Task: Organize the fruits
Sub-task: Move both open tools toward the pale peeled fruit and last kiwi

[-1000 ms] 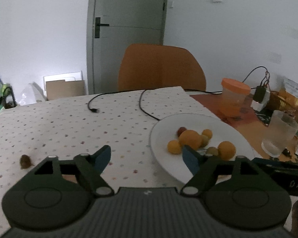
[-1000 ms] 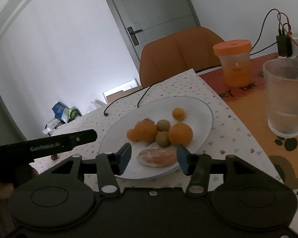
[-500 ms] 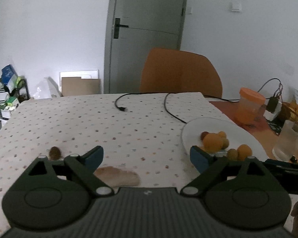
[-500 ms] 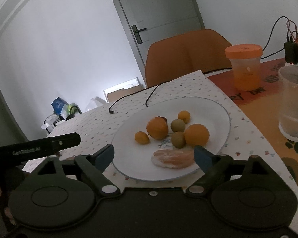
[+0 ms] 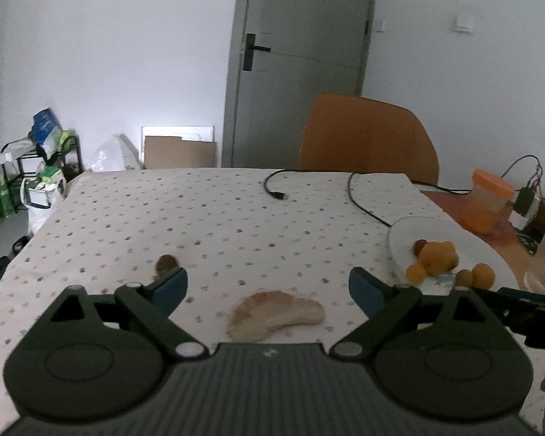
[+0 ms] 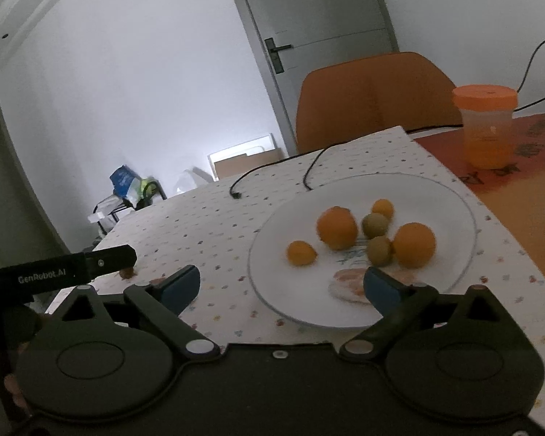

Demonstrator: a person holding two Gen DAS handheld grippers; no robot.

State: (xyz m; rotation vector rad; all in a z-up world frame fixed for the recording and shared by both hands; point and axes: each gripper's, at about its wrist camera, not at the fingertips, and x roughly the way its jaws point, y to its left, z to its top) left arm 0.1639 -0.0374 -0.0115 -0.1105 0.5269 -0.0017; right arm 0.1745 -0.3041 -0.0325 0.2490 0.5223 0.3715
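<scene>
Right gripper (image 6: 281, 285) withdrawn, slice (image 6: 348, 283) half-hidden

Dim, grayish room light, glow from far wall, fisheye warp w/ dark corners, slight blur.

Beyond the fingertips, a white tablecloth dotted with small coloured spots (image 5: 200, 225) covers the table. Past it stands an orange moulded chair (image 5: 367, 138), and behind that a grey door with a black lever handle (image 5: 301, 61). A thin black cable with a loose plug end (image 5: 278, 194) curls across the cloth ahead. Off to the right sits a translucent plastic jar with an orange lid (image 6: 485, 127) on an orange-red mat (image 6: 519, 167). Far left, a black wire rack stuffed with packets (image 5: 36, 167); beside the door, a flat brown cardboard box (image 5: 180, 152).
</scene>
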